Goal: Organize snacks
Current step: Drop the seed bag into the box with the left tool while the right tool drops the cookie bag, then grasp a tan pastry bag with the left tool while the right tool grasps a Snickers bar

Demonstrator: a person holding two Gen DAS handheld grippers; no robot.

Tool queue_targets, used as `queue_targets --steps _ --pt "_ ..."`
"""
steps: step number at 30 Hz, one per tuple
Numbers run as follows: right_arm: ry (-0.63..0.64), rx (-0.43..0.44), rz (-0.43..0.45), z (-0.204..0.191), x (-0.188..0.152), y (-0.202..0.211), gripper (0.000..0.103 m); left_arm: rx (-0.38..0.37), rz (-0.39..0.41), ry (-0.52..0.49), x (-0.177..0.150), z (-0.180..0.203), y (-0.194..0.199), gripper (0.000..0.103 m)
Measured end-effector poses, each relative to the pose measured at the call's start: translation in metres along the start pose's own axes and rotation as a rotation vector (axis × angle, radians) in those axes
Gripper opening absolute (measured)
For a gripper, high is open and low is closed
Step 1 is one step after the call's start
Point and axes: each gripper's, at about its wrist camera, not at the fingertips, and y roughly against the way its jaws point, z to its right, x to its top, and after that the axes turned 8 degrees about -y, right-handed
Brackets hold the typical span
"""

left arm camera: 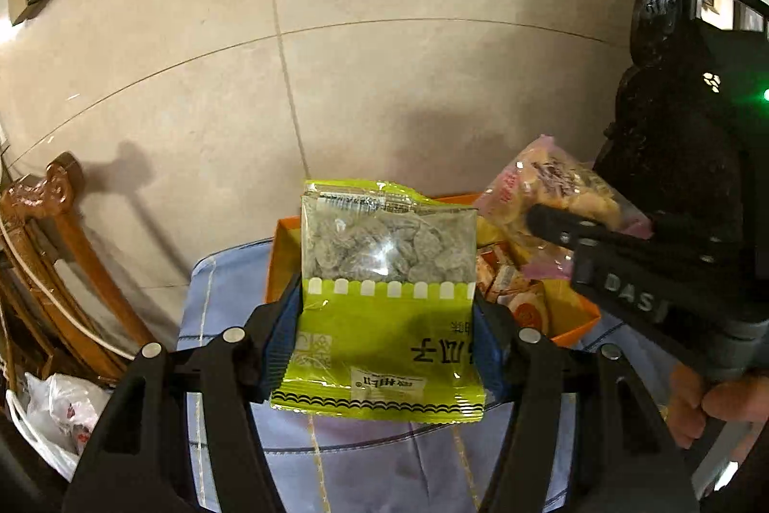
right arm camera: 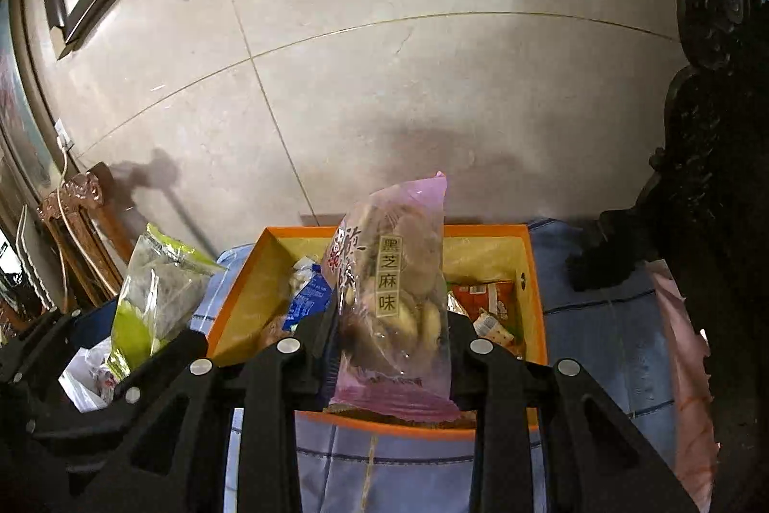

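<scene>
A: What does the left gripper [left arm camera: 384, 320] have?
B: Its jaws are clamped on a green snack packet [left arm camera: 384, 296], centre of the left wrist frame, held above the blue cloth [left arm camera: 226, 301].
A: And the right gripper [right arm camera: 391, 335]?
B: It pinches a pink snack bag [right arm camera: 399, 296], centre of its frame, upright over the orange box [right arm camera: 240, 296]. More wrapped snacks [right arm camera: 485, 306] lie inside that box, right of the bag.
</scene>
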Motion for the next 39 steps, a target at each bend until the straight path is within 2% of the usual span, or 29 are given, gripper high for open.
queue_targets --steps 2,3,4,5,6,8,10,13,15,16,17,18,20,21,23,25,28,30,33,35,36,38,39 --pt "-0.016 -0.03 0.016 0.002 0.004 -0.003 0.031 0.01 0.016 -0.018 0.006 0.005 -0.005 0.061" --pt "-0.026 -0.046 0.028 0.003 0.006 -0.004 0.041 -0.004 0.035 -0.017 -0.003 0.005 0.0 0.066" --pt "-0.019 -0.074 0.056 0.002 0.01 -0.006 0.082 -0.032 0.054 -0.02 -0.002 0.005 -0.005 0.086" --pt "0.002 -0.1 0.078 0.0 0.014 -0.006 0.094 0.001 0.047 -0.029 -0.001 0.006 -0.009 0.097" --pt "-0.005 -0.134 0.115 0.002 0.017 0.0 0.099 0.046 0.052 -0.037 -0.005 0.002 -0.005 0.099" --pt "-0.02 -0.113 0.15 0.008 0.02 0.01 0.099 0.035 0.098 -0.05 -0.003 0.0 0.003 0.099" --pt "-0.046 -0.114 0.125 0.019 0.016 0.023 0.099 0.013 0.099 -0.033 -0.011 -0.002 0.014 0.099" --pt "-0.005 -0.07 0.066 0.026 -0.011 0.045 0.099 -0.089 0.063 -0.028 -0.056 0.008 0.032 0.099" --pt "0.064 -0.041 0.026 0.028 -0.044 0.059 0.099 -0.149 0.028 -0.081 -0.094 0.024 0.036 0.099" --pt "0.117 -0.038 -0.016 0.029 -0.068 0.064 0.099 -0.154 -0.008 -0.135 -0.118 0.04 0.033 0.099" --pt "0.166 -0.06 -0.06 0.03 -0.095 0.065 0.099 -0.169 -0.034 -0.172 -0.136 0.046 0.031 0.099" --pt "0.207 -0.086 -0.107 0.031 -0.123 0.065 0.099 -0.228 -0.097 -0.216 -0.159 0.06 0.021 0.099" --pt "0.251 -0.133 -0.2 0.033 -0.169 0.059 0.098 -0.287 -0.208 -0.25 -0.191 0.074 -0.001 0.099" --pt "0.223 -0.144 -0.236 0.04 -0.195 0.061 0.098 -0.284 -0.259 -0.311 -0.207 0.085 -0.013 0.099" --pt "0.17 -0.107 -0.3 0.051 -0.225 0.061 0.098 -0.263 -0.287 -0.343 -0.221 0.088 -0.023 0.099" --pt "0.132 -0.128 -0.346 0.066 -0.251 0.062 0.098 -0.291 -0.302 -0.27 -0.23 0.08 -0.026 0.099" --pt "0.125 -0.063 -0.387 0.069 -0.28 0.064 0.098 -0.37 -0.335 -0.108 -0.243 0.066 -0.042 0.099" --pt "0.155 -0.073 -0.407 0.065 -0.292 0.054 0.098 -0.381 -0.377 -0.065 -0.25 0.065 -0.054 0.099" --pt "0.178 -0.081 -0.382 0.061 -0.302 0.041 0.098 -0.421 -0.414 -0.025 -0.258 0.071 -0.073 0.099" --pt "0.194 -0.091 -0.363 0.056 -0.304 0.038 0.098 -0.431 -0.458 -0.038 -0.269 0.079 -0.08 0.099" --pt "0.188 -0.098 -0.364 0.059 -0.304 0.034 0.093 -0.431 -0.477 -0.044 -0.271 0.08 -0.084 0.099" --pt "0.172 -0.069 -0.374 0.056 -0.3 0.03 0.069 -0.437 -0.457 -0.028 -0.275 0.074 -0.087 0.099" --pt "0.182 -0.08 -0.393 0.055 -0.302 0.027 0.045 -0.433 -0.455 -0.039 -0.276 0.072 -0.086 0.099"
